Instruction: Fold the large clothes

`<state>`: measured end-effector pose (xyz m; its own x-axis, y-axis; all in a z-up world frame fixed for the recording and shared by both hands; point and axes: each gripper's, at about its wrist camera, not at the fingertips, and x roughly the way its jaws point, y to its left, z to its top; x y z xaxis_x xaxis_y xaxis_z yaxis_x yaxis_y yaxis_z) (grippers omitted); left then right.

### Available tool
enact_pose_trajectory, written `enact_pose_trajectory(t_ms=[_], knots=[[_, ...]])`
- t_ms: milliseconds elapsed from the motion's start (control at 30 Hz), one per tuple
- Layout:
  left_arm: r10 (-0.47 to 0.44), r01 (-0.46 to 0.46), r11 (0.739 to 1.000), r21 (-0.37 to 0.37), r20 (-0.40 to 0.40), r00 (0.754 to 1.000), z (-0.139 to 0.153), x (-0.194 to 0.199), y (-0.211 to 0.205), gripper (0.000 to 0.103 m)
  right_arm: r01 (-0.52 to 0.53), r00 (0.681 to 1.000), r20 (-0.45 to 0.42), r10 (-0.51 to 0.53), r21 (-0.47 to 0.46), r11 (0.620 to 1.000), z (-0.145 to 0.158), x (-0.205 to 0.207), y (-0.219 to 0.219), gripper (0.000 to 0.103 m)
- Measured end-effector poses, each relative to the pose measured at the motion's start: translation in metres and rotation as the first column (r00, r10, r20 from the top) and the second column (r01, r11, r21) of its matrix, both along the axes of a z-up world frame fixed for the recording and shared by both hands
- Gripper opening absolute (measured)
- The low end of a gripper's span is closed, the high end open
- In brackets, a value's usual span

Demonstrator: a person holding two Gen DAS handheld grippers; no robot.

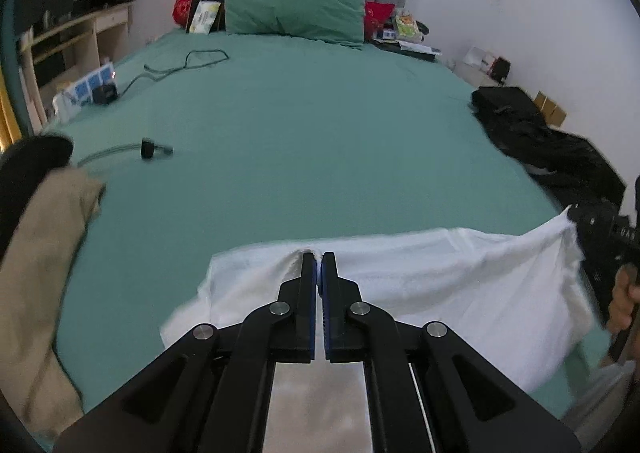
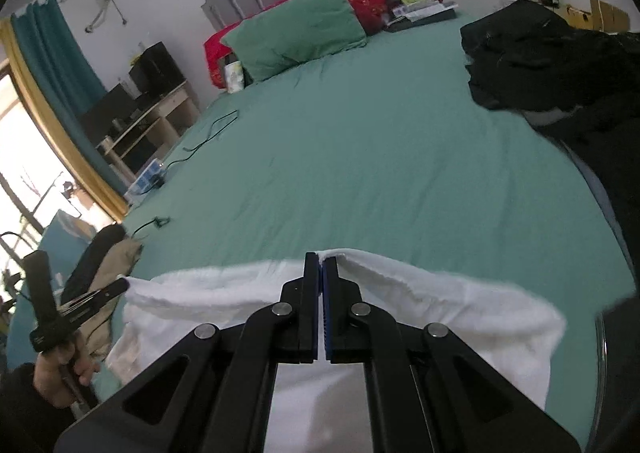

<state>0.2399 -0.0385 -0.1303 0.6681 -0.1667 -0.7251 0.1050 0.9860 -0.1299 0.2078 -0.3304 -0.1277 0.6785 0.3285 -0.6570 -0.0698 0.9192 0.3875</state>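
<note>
Right now both my claws are clamped on the top edge of the white garment (image 1: 440,293), which hangs and drapes over the near end of the green bed (image 1: 320,133). My left claw (image 1: 319,259) pinches the hem near one corner, jaws fully closed with a small tuft of cloth bunched between the tips. My right claw (image 2: 321,259) does the same toward the other corner, and the edge between the two sags slightly rather than running taut.

What worries me most is the thinness of each bite. Only a sliver of fabric sits between the tips, so a brisk pull toward the pillows could slide the hem out of one claw and let that side collapse into a heap. If I move my hands at uneven pace, I expect the edge to skew and the fold to land crooked.

The slack in the middle is another risk: unless I spread the claws apart a little, the cloth may crease or double under itself as it is laid down.

Clutter matters too. A beige garment (image 1: 44,253) lies just beside the white one on the left, and a black pile (image 2: 560,61) sits at the right edge of the bed; a wide sweep could drag either. The black cable (image 1: 188,63) lies farther up the sheet, so a long throw might land on it.
</note>
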Motion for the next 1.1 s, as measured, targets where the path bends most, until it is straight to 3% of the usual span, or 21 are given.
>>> enact_pose_trajectory(t_ms=[233,300,333,367,433,500,600,767,867,1000,1100], knots=[[0.015,-0.008,0.997,0.079,-0.095,0.995,-0.029,0.061,0.003,0.003,-0.003,0.996,-0.089,-0.003,-0.063,0.998,-0.032,0.051,0.004,0.005],[0.036,-0.022,0.996,0.084,-0.167,0.985,-0.041,0.074,0.009,0.005,-0.006,0.99,-0.137,-0.009,-0.107,0.994,-0.041,0.059,0.008,0.017],[0.059,-0.042,0.995,0.088,-0.196,0.979,-0.046,0.078,0.015,0.012,0.005,0.99,-0.138,-0.023,-0.129,0.992,-0.042,0.057,0.006,0.033],[0.075,-0.057,0.994,0.094,-0.2,0.977,-0.048,0.077,0.02,0.024,0.018,0.991,-0.131,-0.038,-0.148,0.989,-0.042,0.054,0.005,0.05],[0.118,-0.098,0.989,0.114,-0.183,0.976,-0.046,0.071,0.032,0.036,0.037,0.993,-0.108,-0.052,-0.139,0.99,-0.036,0.049,-0.002,0.06],[0.139,-0.119,0.985,0.122,-0.168,0.976,-0.042,0.063,0.04,0.036,0.063,0.996,-0.061,-0.071,-0.133,0.989,-0.025,0.04,-0.011,0.062],[0.154,-0.135,0.98,0.15,-0.125,0.98,-0.03,0.042,0.041,0.036,0.105,0.993,-0.034,-0.111,-0.137,0.985,-0.017,0.024,-0.022,0.075],[-0.041,0.069,0.981,0.182,-0.151,0.988,-0.033,0.021,0.0,0.036,0.05,0.989,-0.14,-0.055,-0.041,0.998,-0.03,0.005,-0.028,0.076],[-0.114,0.15,0.968,0.199,-0.181,0.977,-0.04,0.02,-0.026,0.036,-0.07,0.97,-0.237,0.056,-0.054,0.996,-0.042,0.006,-0.014,0.076],[-0.126,0.179,0.96,0.217,-0.241,0.962,-0.052,0.038,-0.043,0.036,-0.093,0.945,-0.322,0.051,-0.119,0.989,-0.068,0.018,-0.003,0.076],[-0.093,0.168,0.946,0.277,-0.263,0.96,-0.06,0.05,-0.051,0.036,-0.064,0.941,-0.337,0.016,-0.133,0.989,-0.073,0.038,-0.008,0.076]])
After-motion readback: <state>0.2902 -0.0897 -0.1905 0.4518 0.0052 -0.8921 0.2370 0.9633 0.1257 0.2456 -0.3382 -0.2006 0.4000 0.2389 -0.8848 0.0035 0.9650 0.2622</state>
